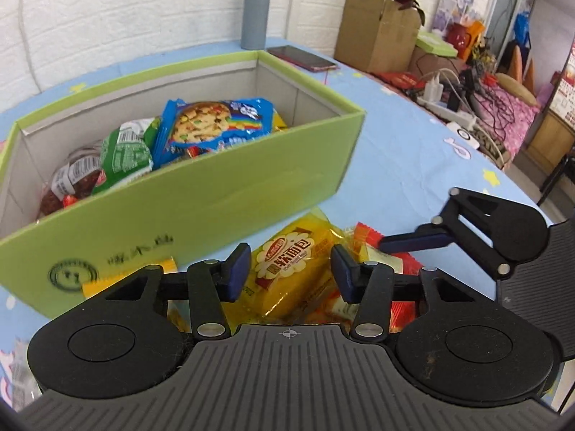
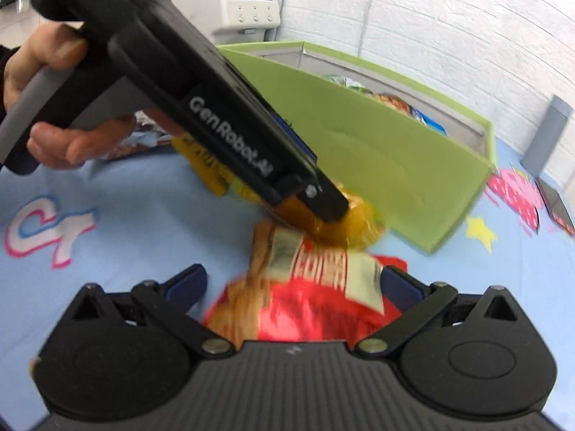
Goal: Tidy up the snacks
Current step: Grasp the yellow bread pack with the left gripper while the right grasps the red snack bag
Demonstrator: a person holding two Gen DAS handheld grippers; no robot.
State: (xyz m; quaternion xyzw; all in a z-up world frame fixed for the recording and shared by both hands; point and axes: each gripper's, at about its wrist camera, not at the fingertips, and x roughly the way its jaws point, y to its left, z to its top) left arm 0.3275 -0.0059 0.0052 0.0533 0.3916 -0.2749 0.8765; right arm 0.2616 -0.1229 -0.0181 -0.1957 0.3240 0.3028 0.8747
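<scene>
In the left wrist view my left gripper (image 1: 290, 274) is shut on a yellow soft-bread packet (image 1: 287, 269), which lies on the blue tablecloth just in front of the green box (image 1: 215, 194). The right wrist view shows the same packet (image 2: 345, 226) at the left gripper's tip, with a hand (image 2: 54, 107) on its handle. My right gripper (image 2: 294, 283) stands wide open around a red snack packet (image 2: 312, 305); one of its fingers (image 1: 417, 240) shows over that red packet (image 1: 402, 265). The box holds a blue cookie packet (image 1: 212, 122), a green packet (image 1: 125, 151) and a red-brown one (image 1: 72, 179).
Another yellow packet (image 1: 97, 283) lies against the box front. Behind the box stand a grey cylinder (image 1: 257, 10) and a red phone (image 1: 302, 58). A cardboard box (image 1: 377, 32), a power strip (image 1: 449, 107) and a black chair (image 1: 539, 287) lie to the right.
</scene>
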